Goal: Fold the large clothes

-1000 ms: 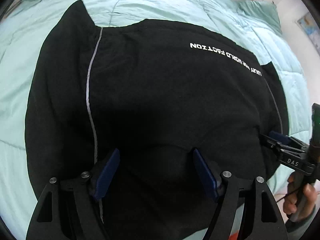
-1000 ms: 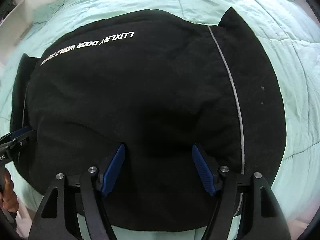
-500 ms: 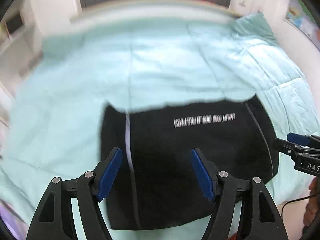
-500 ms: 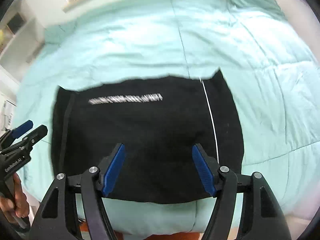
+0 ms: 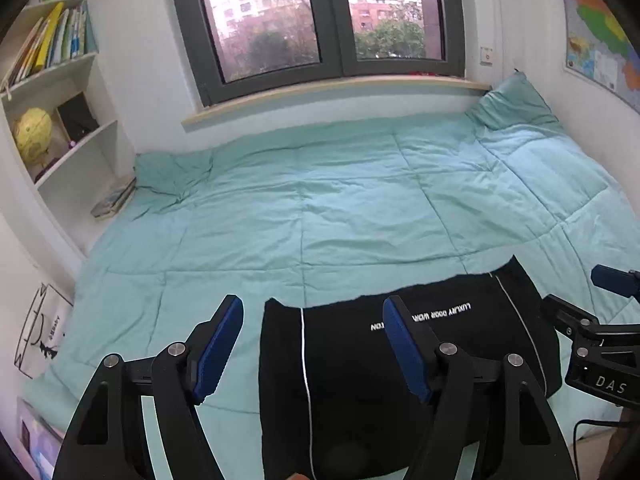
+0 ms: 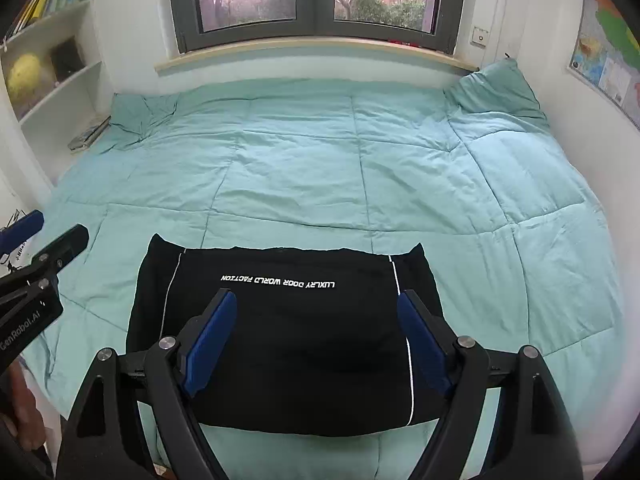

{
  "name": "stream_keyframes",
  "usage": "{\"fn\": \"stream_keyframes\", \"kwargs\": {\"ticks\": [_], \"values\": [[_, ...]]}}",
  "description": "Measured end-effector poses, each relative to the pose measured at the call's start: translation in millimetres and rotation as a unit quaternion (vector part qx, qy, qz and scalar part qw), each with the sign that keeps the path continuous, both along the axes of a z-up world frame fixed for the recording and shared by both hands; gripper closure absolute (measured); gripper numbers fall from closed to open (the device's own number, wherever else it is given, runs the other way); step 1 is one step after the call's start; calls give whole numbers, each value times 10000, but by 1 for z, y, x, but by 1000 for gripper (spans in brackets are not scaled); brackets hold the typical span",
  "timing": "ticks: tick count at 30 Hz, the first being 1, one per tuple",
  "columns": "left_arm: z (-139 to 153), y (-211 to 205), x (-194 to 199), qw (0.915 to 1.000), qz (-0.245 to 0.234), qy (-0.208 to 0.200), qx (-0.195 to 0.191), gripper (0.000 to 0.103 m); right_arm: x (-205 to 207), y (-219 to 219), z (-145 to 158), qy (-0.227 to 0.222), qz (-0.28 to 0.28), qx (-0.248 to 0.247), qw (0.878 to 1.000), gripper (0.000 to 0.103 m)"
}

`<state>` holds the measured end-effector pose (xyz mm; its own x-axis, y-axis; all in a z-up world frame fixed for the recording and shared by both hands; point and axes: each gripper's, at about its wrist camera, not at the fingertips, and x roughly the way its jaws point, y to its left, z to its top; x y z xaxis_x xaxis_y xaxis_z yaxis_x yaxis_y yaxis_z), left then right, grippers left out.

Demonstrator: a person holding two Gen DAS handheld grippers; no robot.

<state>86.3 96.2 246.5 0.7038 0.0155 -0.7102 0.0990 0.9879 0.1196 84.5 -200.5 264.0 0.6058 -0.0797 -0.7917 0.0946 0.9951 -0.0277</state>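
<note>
A: Where is the garment?

B: The black garment (image 6: 280, 332) lies as a folded rectangle at the near edge of the bed (image 6: 400, 168), a little toward its near left corner, with white lettering across its far side and thin white piping down both sides. Neither tool touches it.

A: And the grippers?

B: The left gripper (image 5: 312, 344) stands spread wide with nothing between its blue pads (image 5: 218, 348). The right gripper (image 6: 316, 344) is spread too; its jaws have just been opening further, and they are empty. Both hang above the cloth, apart from it.

A: What could go wrong from here?

B: I judge the fold looks nearly or fully done, so the main risk is disturbing it. The near hem sits right at the bed's near edge; a pad dragging over that side could pull the top layer off or tip the bundle toward the floor. The far corners stick up in small peaks (image 6: 158, 240), so a careless pinch there might lift one layer alone and open the stack.

A: Room to move?

B: Plenty. The quilt is bare all the way to the window side and out to the right edge, where a pillow (image 6: 496, 84) sits in the far right corner. The left edge is tighter, with shelves (image 5: 68, 120) alongside.
</note>
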Motion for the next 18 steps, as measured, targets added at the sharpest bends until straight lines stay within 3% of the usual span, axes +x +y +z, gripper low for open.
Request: {"fn": "stream_keyframes", "kwargs": {"ticks": [8, 13, 18], "values": [[-10, -6, 3, 9997, -138, 198, 0, 29, 4, -8, -17, 178, -135, 266, 9994, 19], [-17, -11, 2, 9994, -103, 257, 230, 29, 5, -13, -23, 270, -222, 372, 9987, 19], [-29, -7, 3, 9985, -68, 516, 141, 29, 5, -17, -26, 316, -264, 397, 9984, 19]]}}
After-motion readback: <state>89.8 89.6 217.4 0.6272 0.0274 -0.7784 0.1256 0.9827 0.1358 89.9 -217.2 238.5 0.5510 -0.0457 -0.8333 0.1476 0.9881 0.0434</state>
